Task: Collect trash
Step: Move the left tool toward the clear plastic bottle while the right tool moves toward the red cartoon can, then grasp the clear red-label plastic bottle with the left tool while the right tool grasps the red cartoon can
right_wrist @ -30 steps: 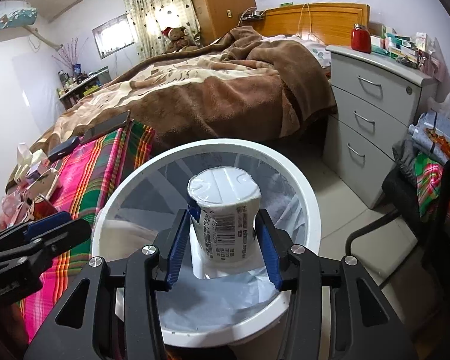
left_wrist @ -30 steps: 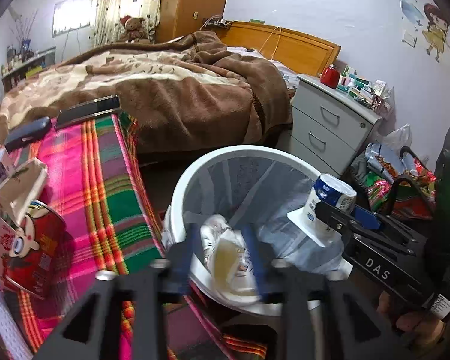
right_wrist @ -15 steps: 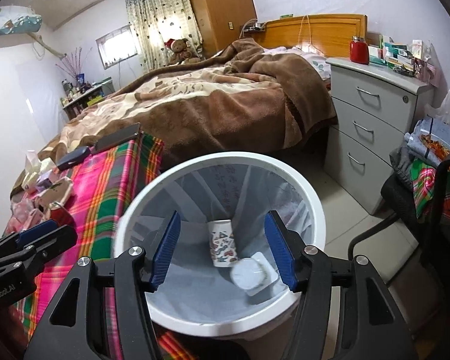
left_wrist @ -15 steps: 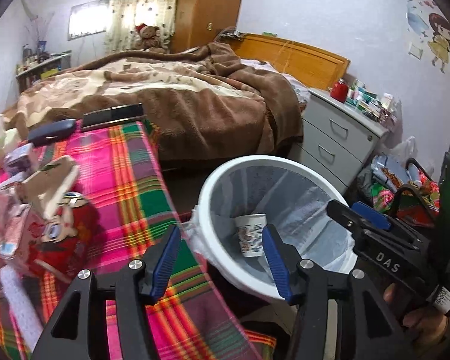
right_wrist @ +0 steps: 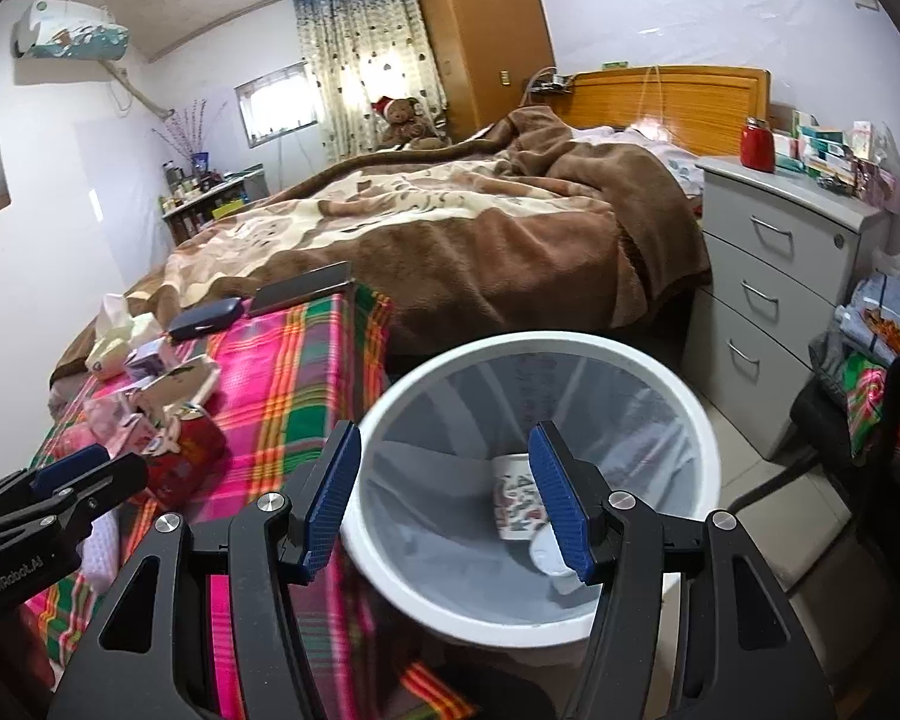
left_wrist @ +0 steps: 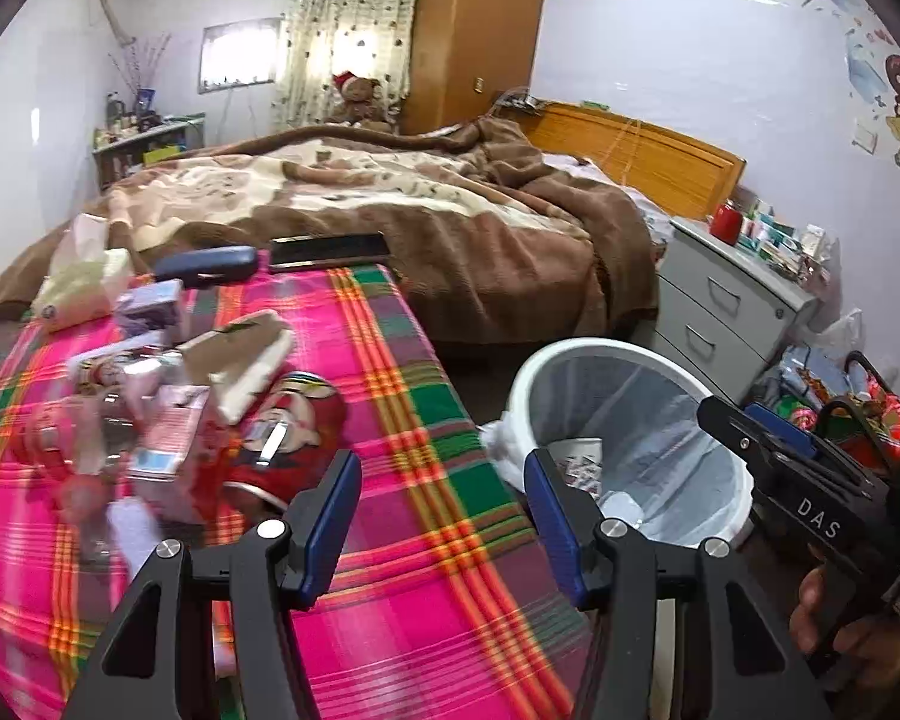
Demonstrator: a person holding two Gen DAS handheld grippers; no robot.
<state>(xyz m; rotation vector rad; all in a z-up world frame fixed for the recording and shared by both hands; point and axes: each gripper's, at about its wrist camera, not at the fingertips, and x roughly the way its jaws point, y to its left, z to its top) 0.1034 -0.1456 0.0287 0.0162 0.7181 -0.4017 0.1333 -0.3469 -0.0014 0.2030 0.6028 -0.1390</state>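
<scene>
A bedroom, seen from two handheld tongs. The left gripper (left_wrist: 441, 504) is spread wide with nothing between its blue pads, hovering over the near right edge of a table covered in a pink and green plaid cloth (left_wrist: 426, 600). A jumble of trash (left_wrist: 168, 408), including wrappers, cartons and a red can, lies on the left half of the cloth; the right half is bare up to the edge. The right gripper (right_wrist: 444, 498) is also spread wide and holds nothing, poised above a white bin (right_wrist: 678, 378) that stands on the floor just beside the table's right edge. Inside the lined bin lie a patterned cup (right_wrist: 516, 504) and a white lid (right_wrist: 543, 552). Beyond the bin, a bed (right_wrist: 450, 228) sits ahead and grey drawers (right_wrist: 768, 276) to the right, with a strip of floor between.
</scene>
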